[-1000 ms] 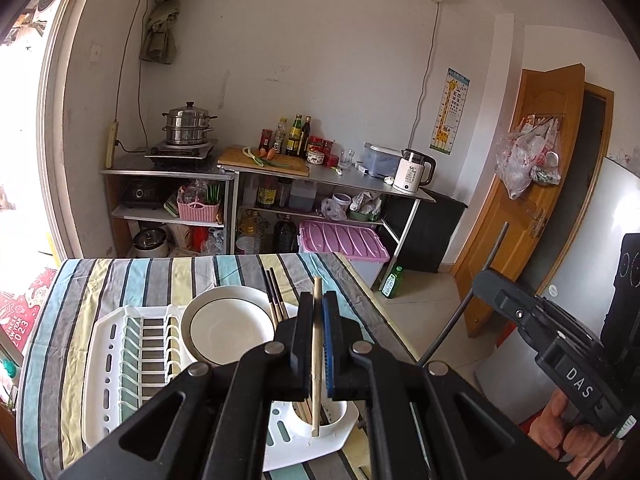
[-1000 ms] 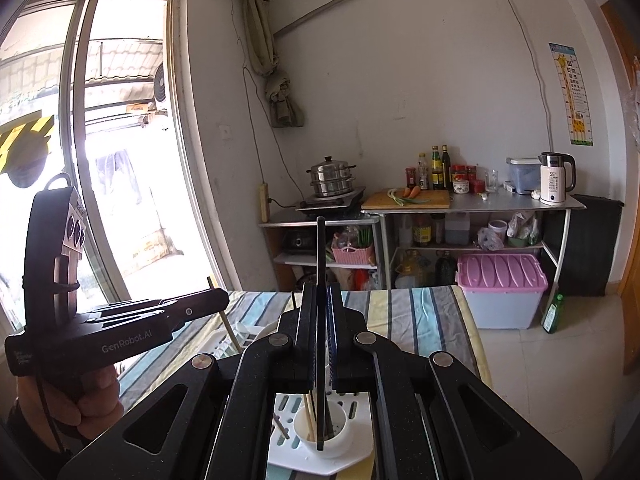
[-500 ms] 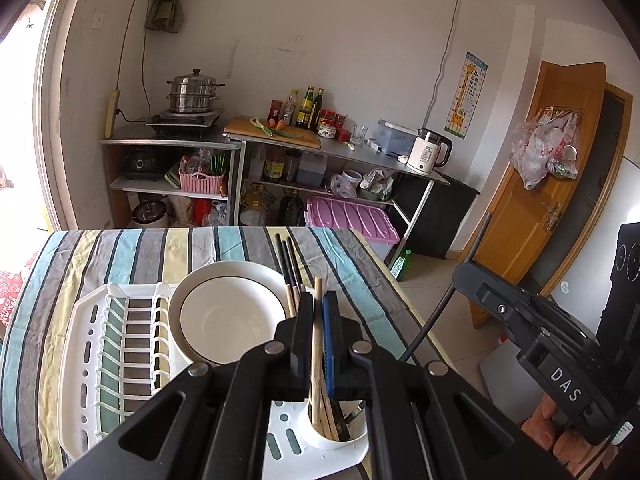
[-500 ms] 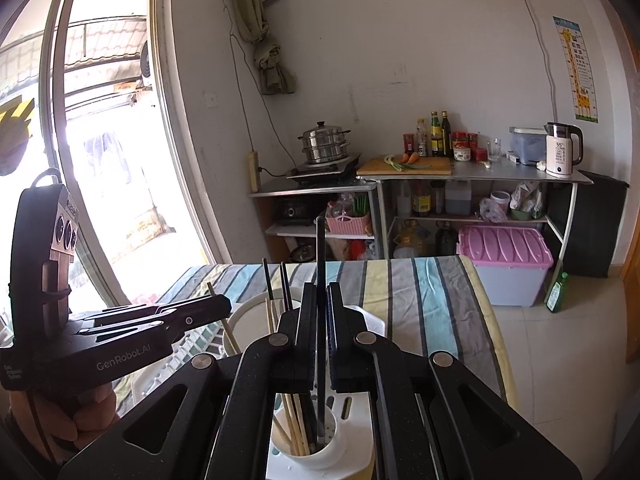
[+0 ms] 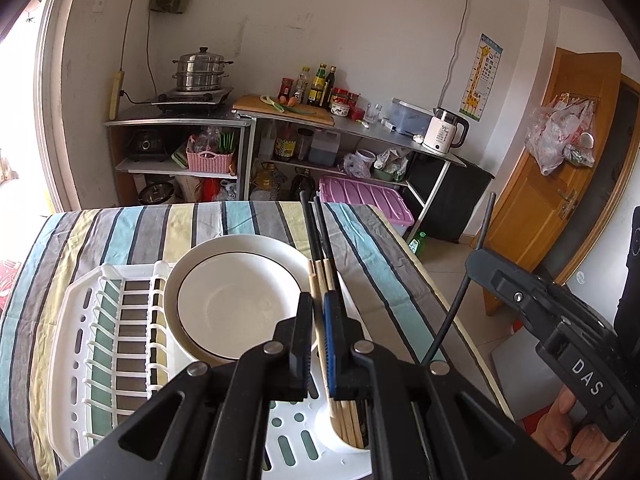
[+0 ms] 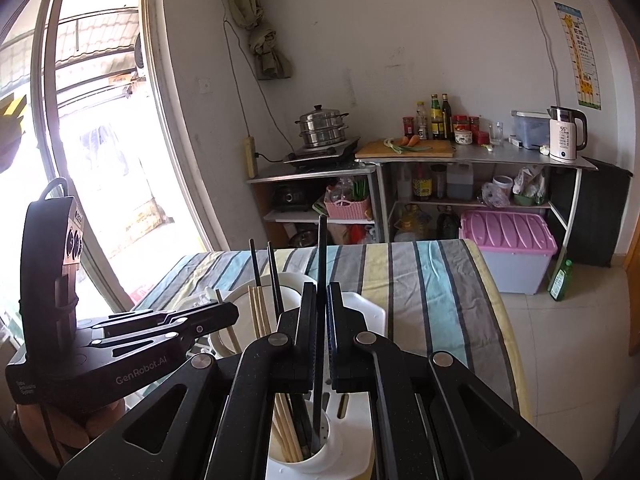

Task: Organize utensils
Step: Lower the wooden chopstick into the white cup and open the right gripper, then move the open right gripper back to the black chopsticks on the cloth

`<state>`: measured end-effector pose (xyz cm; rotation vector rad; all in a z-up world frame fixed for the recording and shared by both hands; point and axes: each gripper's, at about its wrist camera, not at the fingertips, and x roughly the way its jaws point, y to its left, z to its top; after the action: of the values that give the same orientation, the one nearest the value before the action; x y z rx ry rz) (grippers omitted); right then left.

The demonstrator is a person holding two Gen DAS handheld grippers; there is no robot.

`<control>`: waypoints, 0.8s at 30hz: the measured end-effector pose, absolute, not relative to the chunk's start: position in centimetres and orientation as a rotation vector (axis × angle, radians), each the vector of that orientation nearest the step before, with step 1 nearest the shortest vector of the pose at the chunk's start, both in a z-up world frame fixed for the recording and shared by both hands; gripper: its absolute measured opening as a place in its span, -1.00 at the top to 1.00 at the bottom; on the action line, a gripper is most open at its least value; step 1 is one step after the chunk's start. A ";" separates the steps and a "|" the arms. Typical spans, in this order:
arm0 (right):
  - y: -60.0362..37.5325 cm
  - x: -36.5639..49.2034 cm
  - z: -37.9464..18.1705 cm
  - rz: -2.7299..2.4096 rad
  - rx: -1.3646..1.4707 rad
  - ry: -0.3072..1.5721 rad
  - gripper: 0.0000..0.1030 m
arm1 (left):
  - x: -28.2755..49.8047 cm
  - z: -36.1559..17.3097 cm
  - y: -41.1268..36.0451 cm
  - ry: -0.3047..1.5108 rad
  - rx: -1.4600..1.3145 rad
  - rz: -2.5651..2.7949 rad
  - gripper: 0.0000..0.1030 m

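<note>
The black chopstick [image 6: 321,280] stands upright between the jaws of the right gripper [image 6: 319,304], which is closed on it, and its lower end reaches down into the white utensil cup [image 6: 308,460] at the corner of the dish rack [image 5: 80,360]. The left gripper [image 5: 318,316] is closed on a wooden chopstick [image 5: 316,300], whose lower part also runs down toward the cup. Several chopsticks sit in that cup already: pale wooden ones [image 6: 258,312] and two black ones [image 5: 316,224] leaning up over the rim of the white plate [image 5: 236,304] that rests in the rack. The rack sits on the bench, which is covered with a striped cloth [image 5: 132,232].

Judging by this, the sorting is well along: most of the chopsticks are gathered in the cup and the last two are at or in its mouth. What seems left is to let both go so they drop in with the others, then draw the grippers back without knocking the standing sticks. No loose utensils show elsewhere on the cloth, though the near part of the bench is hidden behind the grippers.
</note>
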<state>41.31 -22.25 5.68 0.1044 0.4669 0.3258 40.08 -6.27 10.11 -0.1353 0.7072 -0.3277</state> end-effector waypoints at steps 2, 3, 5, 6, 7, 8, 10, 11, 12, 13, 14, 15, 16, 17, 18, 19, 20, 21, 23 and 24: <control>-22.4 41.3 5.7 0.330 0.108 0.468 0.91 | 40.0 10.2 -6.3 0.705 -0.139 -0.328 0.88; -22.5 41.3 5.7 0.330 0.107 0.470 0.91 | 40.0 10.2 -6.2 0.701 -0.138 -0.330 0.87; -22.6 41.0 5.8 0.331 0.107 0.466 0.90 | 39.6 10.3 -6.2 0.692 -0.128 -0.326 0.85; -22.7 40.8 5.8 0.330 0.108 0.464 0.84 | 39.5 10.3 -6.0 0.689 -0.125 -0.318 0.84; -22.8 40.6 5.9 0.330 0.109 0.462 0.79 | 39.3 10.3 -5.9 0.688 -0.122 -0.310 0.83; -22.8 40.3 6.0 0.334 0.110 0.460 0.77 | 39.0 10.4 -5.8 0.684 -0.117 -0.307 0.81; -23.0 39.7 6.1 0.333 0.110 0.456 0.76 | 38.2 10.3 -5.4 0.678 -0.117 -0.305 0.72; -23.1 39.2 6.2 0.332 0.110 0.452 0.76 | 37.7 10.4 -5.2 0.675 -0.120 -0.305 0.70; -23.2 38.6 6.2 0.334 0.112 0.449 0.76 | 37.1 10.3 -4.9 0.671 -0.121 -0.307 0.70; -23.4 38.1 6.3 0.336 0.114 0.445 0.75 | 36.6 10.3 -4.6 0.669 -0.122 -0.305 0.70; -23.5 37.4 6.3 0.340 0.117 0.441 0.74 | 35.9 10.3 -4.4 0.668 -0.124 -0.302 0.69; -23.6 36.7 6.3 0.343 0.117 0.438 0.74 | 35.0 10.1 -4.0 0.665 -0.126 -0.304 0.69; -23.7 35.9 6.2 0.343 0.116 0.434 0.74 | 34.2 10.0 -3.8 0.661 -0.130 -0.310 0.69; -23.8 35.1 6.1 0.343 0.118 0.431 0.74 | 33.4 9.9 -3.5 0.659 -0.133 -0.312 0.68; -23.9 34.2 6.0 0.347 0.122 0.429 0.74 | 32.5 9.7 -3.3 0.658 -0.132 -0.313 0.67; -24.0 33.3 5.8 0.356 0.123 0.428 0.74 | 31.6 9.5 -3.2 0.656 -0.131 -0.316 0.66; -24.0 32.4 5.7 0.365 0.120 0.427 0.74 | 30.7 9.3 -3.0 0.655 -0.131 -0.316 0.65; -24.0 31.4 5.4 0.367 0.116 0.427 0.74 | 29.7 9.0 -2.9 0.656 -0.130 -0.316 0.65; -24.0 29.5 5.0 0.372 0.113 0.427 0.74 | 27.9 8.5 -2.7 0.654 -0.128 -0.318 0.65; -23.9 28.4 4.7 0.376 0.108 0.427 0.74 | 26.9 8.2 -2.6 0.654 -0.125 -0.315 0.65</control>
<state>28.43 -23.94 4.67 0.1083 0.4267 0.3764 26.90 -2.58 8.22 -0.1251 0.6543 -0.3152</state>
